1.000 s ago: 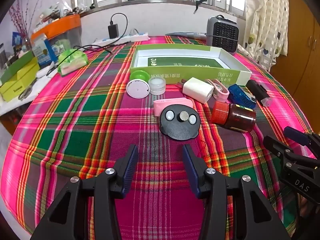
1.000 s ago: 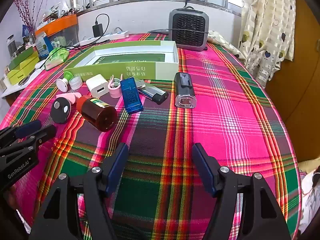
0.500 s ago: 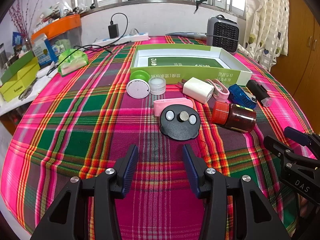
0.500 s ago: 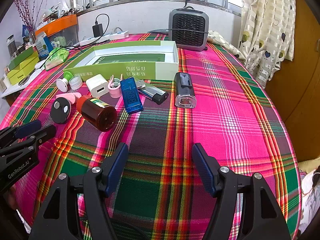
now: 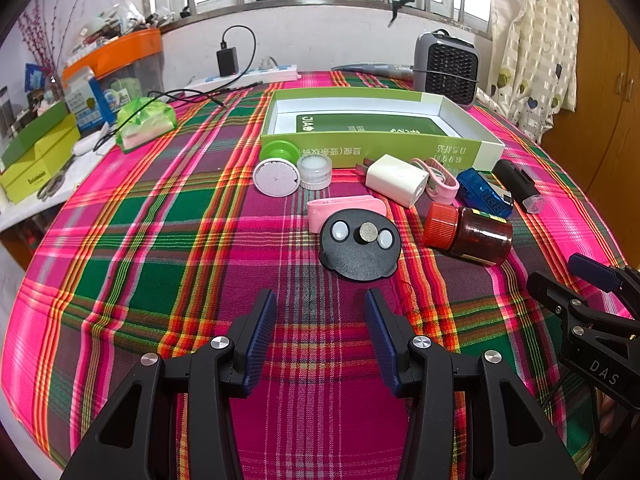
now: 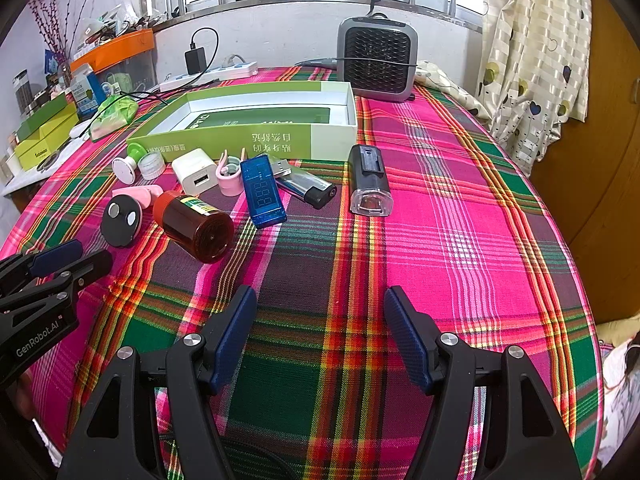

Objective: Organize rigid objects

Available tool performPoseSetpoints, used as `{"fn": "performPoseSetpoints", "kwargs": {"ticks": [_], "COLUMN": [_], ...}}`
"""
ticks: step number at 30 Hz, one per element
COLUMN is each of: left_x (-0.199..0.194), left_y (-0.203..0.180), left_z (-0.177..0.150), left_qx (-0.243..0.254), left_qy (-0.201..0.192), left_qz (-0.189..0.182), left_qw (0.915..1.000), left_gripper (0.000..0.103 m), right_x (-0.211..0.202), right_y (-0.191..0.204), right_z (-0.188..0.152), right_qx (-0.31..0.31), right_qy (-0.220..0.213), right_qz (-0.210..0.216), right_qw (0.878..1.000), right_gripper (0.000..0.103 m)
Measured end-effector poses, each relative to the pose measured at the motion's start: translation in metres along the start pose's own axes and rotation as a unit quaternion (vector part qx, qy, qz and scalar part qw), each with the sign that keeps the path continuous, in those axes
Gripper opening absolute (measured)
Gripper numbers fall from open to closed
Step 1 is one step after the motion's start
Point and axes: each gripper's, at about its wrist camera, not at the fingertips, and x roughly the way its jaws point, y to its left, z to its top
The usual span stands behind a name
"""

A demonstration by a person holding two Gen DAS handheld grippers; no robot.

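Small objects lie on the plaid cloth before an open green box (image 5: 376, 148) (image 6: 256, 142): a black disc (image 5: 360, 244) (image 6: 121, 220), a pink clip (image 5: 344, 208), a red-capped brown bottle (image 5: 468, 234) (image 6: 194, 226), a white charger (image 5: 396, 180) (image 6: 195, 176), a blue USB meter (image 6: 262, 192), a lighter (image 6: 306, 186), a black light (image 6: 368, 180) and white and green caps (image 5: 276, 176). My left gripper (image 5: 320, 312) is open and empty, just short of the disc. My right gripper (image 6: 320, 312) is open and empty, nearer than the objects.
A grey fan heater (image 6: 376, 64) stands behind the box. A power strip with charger (image 5: 248, 74) and a green tissue pack (image 5: 146, 122) lie at the back left. Boxes and an orange bin (image 5: 116, 52) crowd a side shelf at left. A wooden cabinet is at right.
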Motion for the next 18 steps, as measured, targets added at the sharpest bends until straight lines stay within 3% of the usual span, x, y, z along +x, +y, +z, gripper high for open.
{"fn": "performPoseSetpoints", "kwargs": {"ticks": [18], "left_x": [0.0071], "left_y": [0.0043], "left_z": [0.0007], "left_qx": [0.013], "left_qy": [0.014], "left_qz": [-0.014], "left_qw": [0.9997], "left_gripper": [0.045], "right_x": [0.0002], "right_y": [-0.0007], "right_z": [0.0011], "right_qx": [-0.007], "right_qy": [0.004], "right_qz": [0.008], "right_qw": [1.000], "right_gripper": [0.067]}}
